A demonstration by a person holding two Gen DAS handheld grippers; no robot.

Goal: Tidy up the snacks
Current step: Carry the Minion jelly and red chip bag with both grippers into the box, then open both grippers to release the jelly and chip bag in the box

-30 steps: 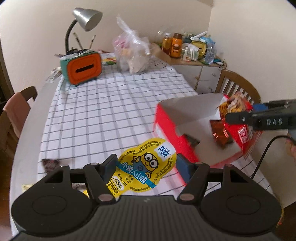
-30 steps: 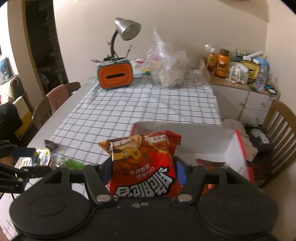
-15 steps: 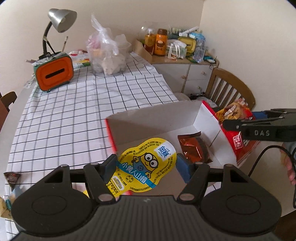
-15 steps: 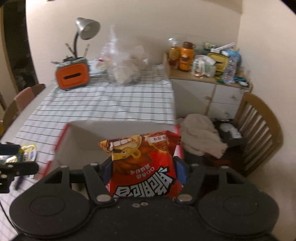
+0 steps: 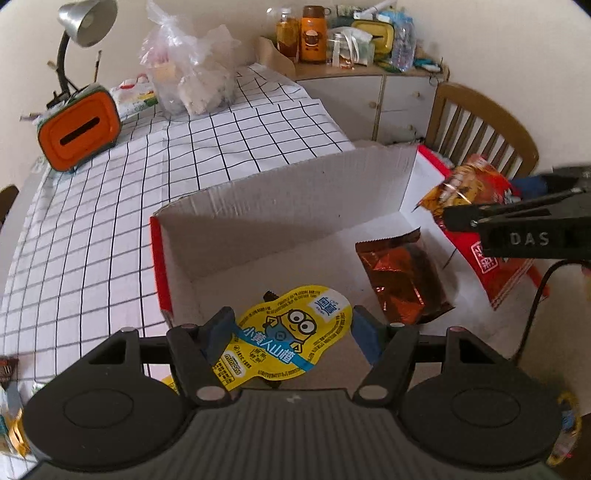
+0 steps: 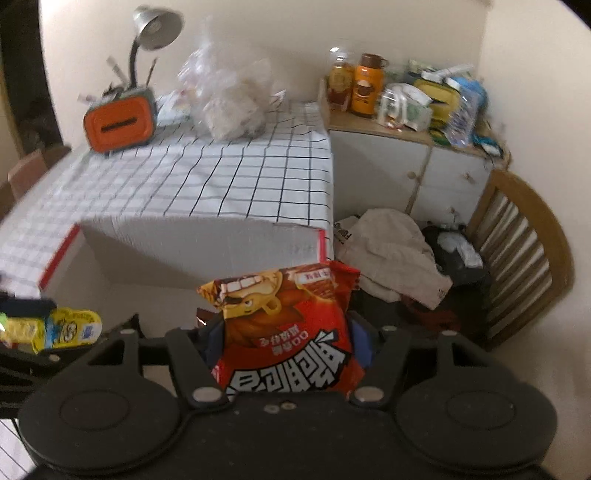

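Both grippers carry a snack over the open box [image 5: 280, 206] on the checked tablecloth [image 5: 122, 206]. Our left gripper [image 5: 293, 330] is clamped on a yellow pouch [image 5: 284, 341] with a cartoon figure, held flat above the near part of the box floor. Our right gripper [image 6: 286, 339] is clamped on a red bag [image 6: 288, 332], upright between its fingers [image 6: 214, 339], at the box's right wall; from the left wrist view the same bag [image 5: 476, 188] hangs just past the red rim. 1 foil packet [image 5: 400, 275] already lies on the box floor, at its right side. Beyond the box we see an orange tissue holder [image 5: 79, 131], a lamp [image 5: 86, 20], a plastic bag [image 5: 192, 79] and a wooden chair [image 5: 480, 125].
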